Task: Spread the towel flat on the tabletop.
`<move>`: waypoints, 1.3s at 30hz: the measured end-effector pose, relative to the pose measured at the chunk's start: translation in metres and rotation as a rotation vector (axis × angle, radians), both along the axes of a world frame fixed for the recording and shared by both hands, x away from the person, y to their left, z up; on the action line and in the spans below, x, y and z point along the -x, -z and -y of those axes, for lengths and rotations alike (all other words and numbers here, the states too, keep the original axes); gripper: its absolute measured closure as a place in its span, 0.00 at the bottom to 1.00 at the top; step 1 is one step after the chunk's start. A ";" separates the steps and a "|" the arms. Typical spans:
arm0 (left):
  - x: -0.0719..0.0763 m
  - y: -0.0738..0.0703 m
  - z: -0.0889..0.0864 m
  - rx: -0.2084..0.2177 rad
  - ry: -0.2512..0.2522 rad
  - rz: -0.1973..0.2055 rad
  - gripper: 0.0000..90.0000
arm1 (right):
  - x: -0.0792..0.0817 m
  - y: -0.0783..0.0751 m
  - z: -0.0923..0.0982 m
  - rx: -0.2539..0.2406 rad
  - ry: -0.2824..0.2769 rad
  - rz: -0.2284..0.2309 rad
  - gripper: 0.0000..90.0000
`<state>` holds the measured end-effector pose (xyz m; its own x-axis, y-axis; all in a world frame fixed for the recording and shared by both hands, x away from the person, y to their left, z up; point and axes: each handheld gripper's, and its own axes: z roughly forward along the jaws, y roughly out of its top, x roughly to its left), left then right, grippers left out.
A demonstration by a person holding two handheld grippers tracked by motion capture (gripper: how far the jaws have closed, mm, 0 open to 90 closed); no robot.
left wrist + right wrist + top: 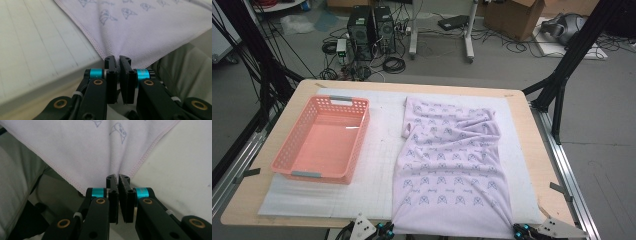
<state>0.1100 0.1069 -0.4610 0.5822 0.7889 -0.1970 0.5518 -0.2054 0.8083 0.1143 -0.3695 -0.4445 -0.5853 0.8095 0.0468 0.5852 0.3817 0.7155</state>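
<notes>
Both tools are clenched on the cloth's near corners — left tool on the left one, right tool on the right — basket at left.

My right tongs pinch a corner of the pale lilac towel, jaws closed tight on its pink-stitched hem. The cloth fans upward from my grip, printed with small blue figures, beside the white surface.
</notes>
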 end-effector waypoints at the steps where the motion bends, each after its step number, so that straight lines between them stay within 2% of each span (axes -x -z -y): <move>1: 0.001 -0.001 0.000 0.004 -0.007 0.006 0.93 | 0.002 0.000 0.000 -0.005 0.001 0.008 0.93; 2: 0.002 -0.002 -0.001 0.014 -0.026 0.018 0.88 | 0.003 -0.001 0.001 -0.016 0.008 0.019 0.88; 4: 0.001 -0.005 -0.002 0.038 -0.088 0.047 0.64 | 0.004 -0.004 0.003 -0.037 0.040 0.047 0.73; 7: -0.006 -0.009 -0.005 0.055 -0.113 0.083 0.56 | 0.000 -0.006 0.008 -0.085 0.082 0.086 0.64; 12: -0.020 -0.008 -0.001 0.050 -0.101 0.077 0.53 | -0.013 -0.005 0.011 -0.114 0.135 0.107 0.61; 14: -0.027 -0.009 0.001 0.044 -0.089 0.086 0.52 | -0.018 -0.006 0.011 -0.109 0.142 0.109 0.61; 17: -0.038 -0.012 0.002 0.059 -0.091 0.090 0.47 | -0.027 -0.006 0.008 -0.092 0.143 0.118 0.60; 23: -0.062 -0.014 0.004 0.052 -0.065 0.091 0.47 | -0.048 -0.006 0.010 -0.095 0.159 0.117 0.59; 28: -0.086 -0.012 0.006 0.040 -0.037 0.059 0.46 | -0.069 -0.001 0.009 -0.098 0.175 0.088 0.57; 33: -0.106 -0.009 0.012 0.020 -0.006 0.031 0.44 | -0.089 0.003 -0.001 -0.060 0.155 0.073 0.56; 36: -0.115 -0.005 0.017 0.001 0.021 -0.002 0.43 | -0.098 0.005 -0.010 -0.014 0.127 0.068 0.62; 38: -0.116 -0.006 0.019 -0.025 0.022 0.007 0.44 | -0.101 0.004 -0.013 -0.017 0.114 0.056 0.69; 39: -0.115 -0.006 0.020 -0.049 0.009 0.020 0.48 | -0.102 0.004 -0.013 -0.020 0.110 0.053 0.74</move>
